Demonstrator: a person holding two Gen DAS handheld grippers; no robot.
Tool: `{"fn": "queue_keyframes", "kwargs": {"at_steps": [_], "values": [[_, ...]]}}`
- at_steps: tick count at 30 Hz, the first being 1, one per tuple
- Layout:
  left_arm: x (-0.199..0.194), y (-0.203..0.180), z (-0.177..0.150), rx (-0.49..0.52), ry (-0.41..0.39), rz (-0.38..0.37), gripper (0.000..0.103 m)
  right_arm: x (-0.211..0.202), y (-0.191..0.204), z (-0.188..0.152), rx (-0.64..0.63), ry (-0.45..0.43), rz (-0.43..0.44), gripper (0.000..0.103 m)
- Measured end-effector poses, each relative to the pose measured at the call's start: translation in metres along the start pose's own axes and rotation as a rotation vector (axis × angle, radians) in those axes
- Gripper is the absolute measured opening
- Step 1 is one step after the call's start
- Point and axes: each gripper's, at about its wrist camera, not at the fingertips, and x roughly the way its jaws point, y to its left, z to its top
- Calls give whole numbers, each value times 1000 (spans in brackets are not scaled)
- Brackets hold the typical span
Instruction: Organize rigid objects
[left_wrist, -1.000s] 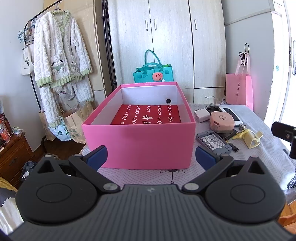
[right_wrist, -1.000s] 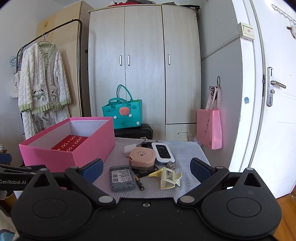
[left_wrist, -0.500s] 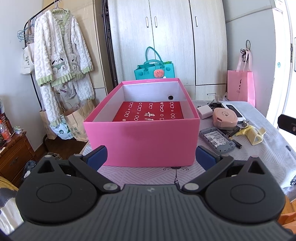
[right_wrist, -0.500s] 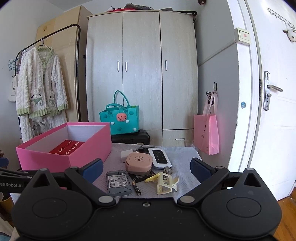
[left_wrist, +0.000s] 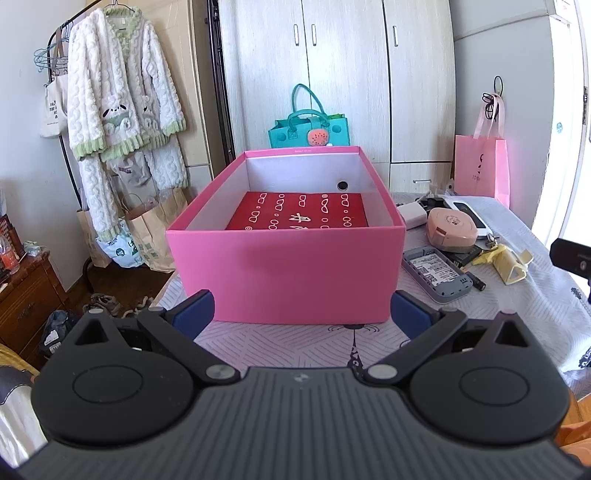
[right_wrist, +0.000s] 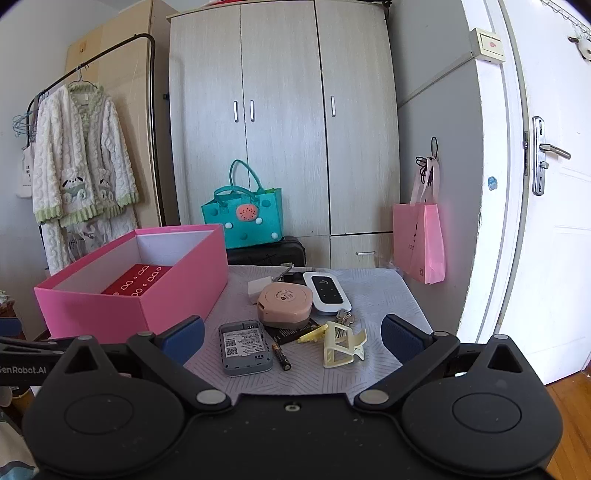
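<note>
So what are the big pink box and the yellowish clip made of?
The pink box looks like matte cardboard: thin flat walls, crisp folded edges, plain white inside. The yellowish clip looks like hard, slightly glossy plastic: thin moulded bars with open windows. Neither is certain from looks alone.

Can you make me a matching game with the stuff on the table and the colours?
Things:
1. box
2. round case
3. clip
4. flat gadget

Colours:
A. pale yellow
B. grey
C. bright pink
D. peachy pink

Pairs: 1-C, 2-D, 3-A, 4-B
</note>
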Motion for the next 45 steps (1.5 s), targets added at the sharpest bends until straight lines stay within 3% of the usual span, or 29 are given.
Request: {"fn": "queue_keyframes", "kwargs": {"at_steps": [16,45], "values": [[0,-9,-4,3,-2,-54,103,4,-4,-3,-4,39,-32,103],[4,-3,-4,-24,3,-70,103,13,-1,-5,-20,67,-30,103]]}}
